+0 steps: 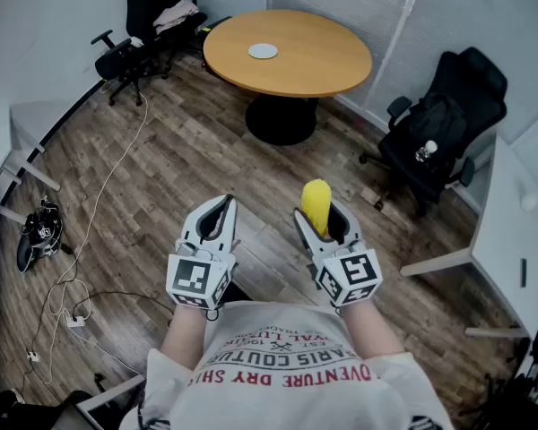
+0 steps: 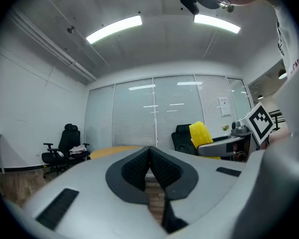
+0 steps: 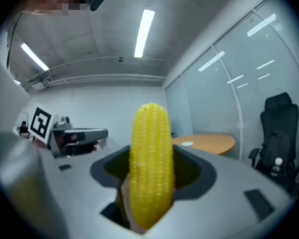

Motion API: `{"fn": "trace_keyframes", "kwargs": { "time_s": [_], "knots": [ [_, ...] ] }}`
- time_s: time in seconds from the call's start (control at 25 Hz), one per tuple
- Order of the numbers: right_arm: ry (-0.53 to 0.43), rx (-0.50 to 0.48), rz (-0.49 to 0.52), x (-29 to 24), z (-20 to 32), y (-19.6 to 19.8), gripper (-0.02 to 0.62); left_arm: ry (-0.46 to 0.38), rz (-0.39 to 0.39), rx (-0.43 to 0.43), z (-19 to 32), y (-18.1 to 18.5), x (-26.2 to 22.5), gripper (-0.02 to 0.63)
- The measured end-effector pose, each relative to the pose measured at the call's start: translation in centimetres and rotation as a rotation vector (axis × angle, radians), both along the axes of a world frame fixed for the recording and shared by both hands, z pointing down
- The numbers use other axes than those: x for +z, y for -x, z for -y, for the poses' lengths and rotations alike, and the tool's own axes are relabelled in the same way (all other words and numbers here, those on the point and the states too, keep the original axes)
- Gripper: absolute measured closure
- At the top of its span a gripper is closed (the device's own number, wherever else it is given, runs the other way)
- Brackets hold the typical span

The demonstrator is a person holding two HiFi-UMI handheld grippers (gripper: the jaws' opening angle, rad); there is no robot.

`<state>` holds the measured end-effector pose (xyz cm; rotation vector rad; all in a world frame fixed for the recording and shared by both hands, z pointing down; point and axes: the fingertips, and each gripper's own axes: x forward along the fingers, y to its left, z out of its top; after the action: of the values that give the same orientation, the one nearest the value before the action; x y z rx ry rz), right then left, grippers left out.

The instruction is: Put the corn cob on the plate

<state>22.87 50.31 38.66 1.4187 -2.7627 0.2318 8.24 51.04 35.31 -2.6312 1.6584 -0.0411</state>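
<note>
My right gripper (image 1: 321,222) is shut on a yellow corn cob (image 1: 316,206), which stands upright between its jaws (image 3: 150,168). The cob also shows in the left gripper view as a yellow corn cob (image 2: 201,134) at the right. My left gripper (image 1: 217,215) is shut with nothing in it; its ribbed pads (image 2: 150,169) meet. Both grippers are held level in front of my chest, over the wooden floor. A small white plate (image 1: 263,51) lies on the round wooden table (image 1: 314,61) far ahead; the plate (image 3: 188,144) looks tiny in the right gripper view.
Black office chairs stand at the far left (image 1: 125,56) and at the right (image 1: 439,128). A white desk (image 1: 511,231) runs along the right edge. Cables (image 1: 81,258) and a black device (image 1: 38,233) lie on the floor at the left. Glass walls close the room behind the table.
</note>
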Motion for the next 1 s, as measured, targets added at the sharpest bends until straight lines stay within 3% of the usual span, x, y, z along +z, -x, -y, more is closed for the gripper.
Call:
{"fn": "trace_keyframes", "kwargs": {
  "time_s": [0.68, 1.0],
  "knots": [
    [0.04, 0.049, 0.089, 0.7, 1.3, -1.3, 0.329, 0.047, -0.004, 0.01, 1.5, -0.1, 1.5, 0.574],
    [0.047, 0.033, 0.089, 0.8, 4.7, 0.9, 0.33, 0.066, -0.003, 0.03, 5.0, 1.7, 2.1, 0.573]
  ]
}}
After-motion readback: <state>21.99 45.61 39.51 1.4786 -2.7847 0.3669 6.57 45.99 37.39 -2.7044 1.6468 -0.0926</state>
